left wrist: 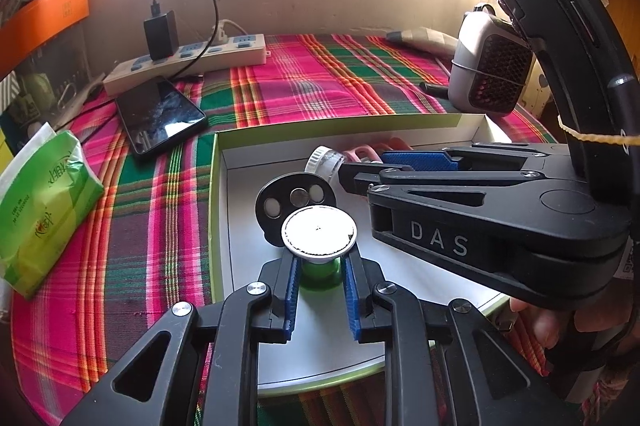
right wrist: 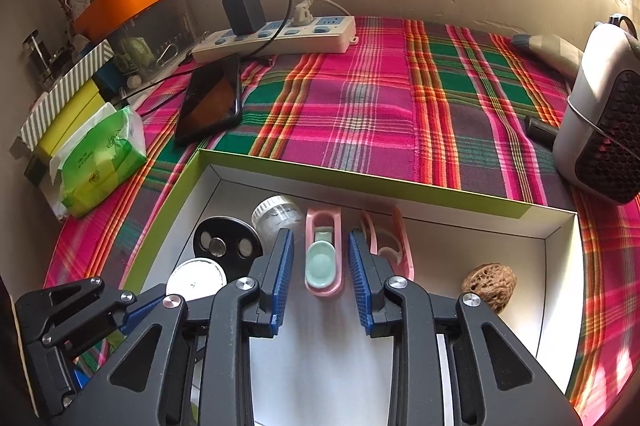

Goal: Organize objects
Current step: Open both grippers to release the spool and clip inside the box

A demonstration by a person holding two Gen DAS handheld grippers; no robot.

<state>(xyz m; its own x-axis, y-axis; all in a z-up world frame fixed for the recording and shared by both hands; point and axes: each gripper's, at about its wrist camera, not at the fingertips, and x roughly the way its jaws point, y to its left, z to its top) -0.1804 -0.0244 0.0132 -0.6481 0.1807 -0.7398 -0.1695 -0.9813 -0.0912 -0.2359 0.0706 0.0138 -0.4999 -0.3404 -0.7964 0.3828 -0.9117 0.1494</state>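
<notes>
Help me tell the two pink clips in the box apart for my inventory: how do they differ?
The left pink clip lies flat, face up, between the open right gripper's fingers; the right pink clip is tipped onto its edge, outside them. The left pink clip shows a mint-green oval pad at its middle; on the right pink clip only a whitish inner piece shows. Both are pink, elongated with rounded ends, and lie side by side on the white floor of the box.

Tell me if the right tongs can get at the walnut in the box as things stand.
Probably yes. The right tongs are open and empty over the box, and the walnut lies alone just to their right, with nothing on it. They stand over the pink clip, so they must shift sideways.
</notes>
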